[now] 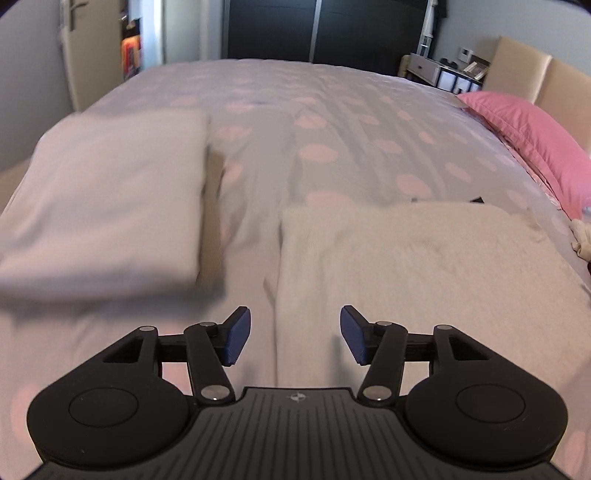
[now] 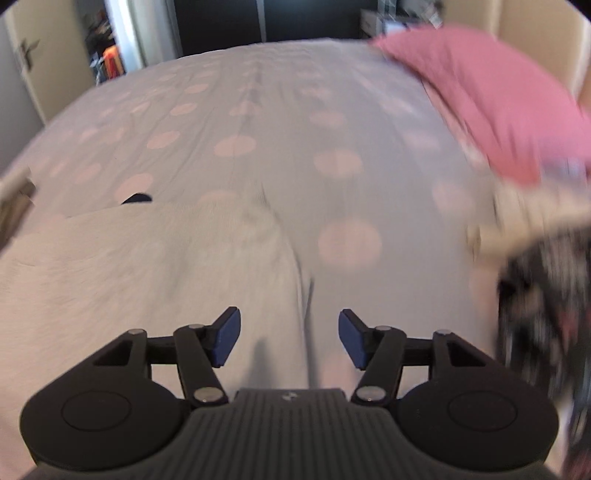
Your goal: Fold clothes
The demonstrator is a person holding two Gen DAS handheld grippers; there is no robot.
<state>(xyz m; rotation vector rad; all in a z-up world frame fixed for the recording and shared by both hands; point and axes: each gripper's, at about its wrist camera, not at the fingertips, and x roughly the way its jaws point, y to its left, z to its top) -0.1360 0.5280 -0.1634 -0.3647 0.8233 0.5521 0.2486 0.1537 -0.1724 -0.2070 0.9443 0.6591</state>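
The bed (image 1: 332, 122) fills both views, its pale cover dotted with pink spots and running back to a dark wardrobe (image 1: 314, 29) at the far edge. Most of that cover lies bare — a wide stretch of open fabric beyond the clothes and between them.

A pink pillow (image 1: 532, 129) sits along the right side against a cream headboard (image 1: 524, 66), closing off that edge. In the right wrist view a blurred heap of dark patterned cloth (image 2: 546, 314) crowds the right margin just below the pillow.

On the left of the left wrist view a folded grey-white stack (image 1: 107, 199) rests near the bed's left edge. Beside it, across a bare strip of cover, lies the cream knit garment (image 1: 424, 266), folded flat with a straight left edge and a fuzzy far edge; its near part passes under the gripper.

The left gripper (image 1: 295, 334) hangs above the garment's left edge — jaws apart, blue pads clear of the cloth, nothing held. The right gripper (image 2: 290, 338) hangs over the garment's right edge, where it meets the cover, likewise parted and empty.
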